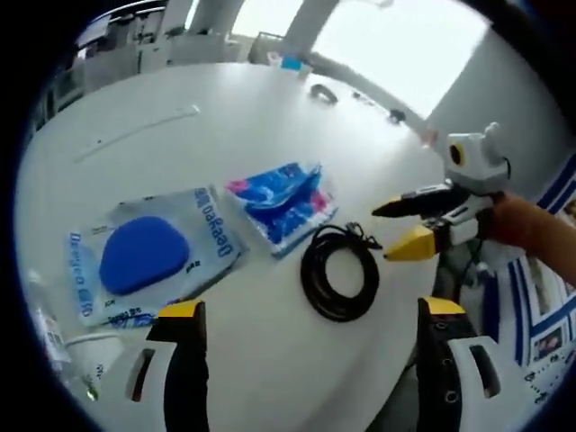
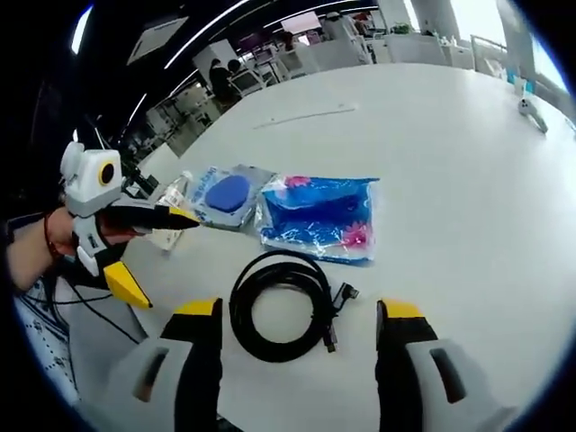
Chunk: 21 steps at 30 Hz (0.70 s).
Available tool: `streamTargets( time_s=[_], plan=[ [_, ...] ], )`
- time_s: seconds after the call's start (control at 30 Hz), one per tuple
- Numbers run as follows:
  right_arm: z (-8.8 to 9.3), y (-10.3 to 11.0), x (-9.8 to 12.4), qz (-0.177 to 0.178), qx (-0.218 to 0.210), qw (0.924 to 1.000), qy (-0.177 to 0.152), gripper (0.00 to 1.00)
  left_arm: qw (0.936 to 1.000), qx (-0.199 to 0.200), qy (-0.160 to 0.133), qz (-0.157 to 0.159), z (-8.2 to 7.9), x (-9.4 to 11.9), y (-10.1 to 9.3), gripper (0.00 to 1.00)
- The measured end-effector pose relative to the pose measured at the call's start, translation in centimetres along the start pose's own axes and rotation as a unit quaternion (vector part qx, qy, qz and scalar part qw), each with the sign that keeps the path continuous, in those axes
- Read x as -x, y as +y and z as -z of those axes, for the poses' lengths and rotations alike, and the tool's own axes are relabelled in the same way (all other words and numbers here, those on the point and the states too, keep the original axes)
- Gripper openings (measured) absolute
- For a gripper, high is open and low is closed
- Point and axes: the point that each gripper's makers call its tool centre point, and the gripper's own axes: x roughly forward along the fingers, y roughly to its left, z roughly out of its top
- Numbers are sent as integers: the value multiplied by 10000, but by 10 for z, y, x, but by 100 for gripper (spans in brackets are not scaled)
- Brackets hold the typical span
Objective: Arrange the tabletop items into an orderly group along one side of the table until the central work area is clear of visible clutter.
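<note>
On the white round surface (image 2: pixel 450 162), three items are seen lying close together near the edge. In the right gripper view, a coiled black cable (image 2: pixel 281 304) lies just ahead of the right gripper (image 2: pixel 300 315), whose yellow-tipped fingers (image 2: pixel 200 310) are spread wide on either side of the coil with nothing held between them. Just beyond the cable, a blue and pink patterned packet (image 2: pixel 319 216) lies flat, and beside it, touching or nearly touching, a clear packet with a blue oval pad (image 2: pixel 225 192) inside is seen. A clear plastic bottle (image 2: pixel 173 202) is visible by the surface's edge next to that packet. A long thin white strip (image 2: pixel 306 114) lies well apart, toward the middle of the surface.

In the left gripper view, the left gripper (image 1: pixel 310 310) is held over the edge of the surface, its fingers (image 1: pixel 184 315) parted and empty, with the cable (image 1: pixel 338 270), the patterned packet (image 1: pixel 283 202) and the pad packet (image 1: pixel 148 252) ahead of it. Each gripper is also seen from the other's view, held in a hand (image 1: pixel 517 220), its fingers apart.
</note>
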Motion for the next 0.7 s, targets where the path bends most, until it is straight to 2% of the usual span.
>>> streamTargets(
  time_s=[0.4,0.7],
  plan=[
    [-5,17,4,-29,138,9999,10,67,9997,-61,-205,-139,3,33,12,94],
    [-22,35,-1,-91,359,9993,-34,67,9990,5,-352,-275,10,58,24,94]
  ],
)
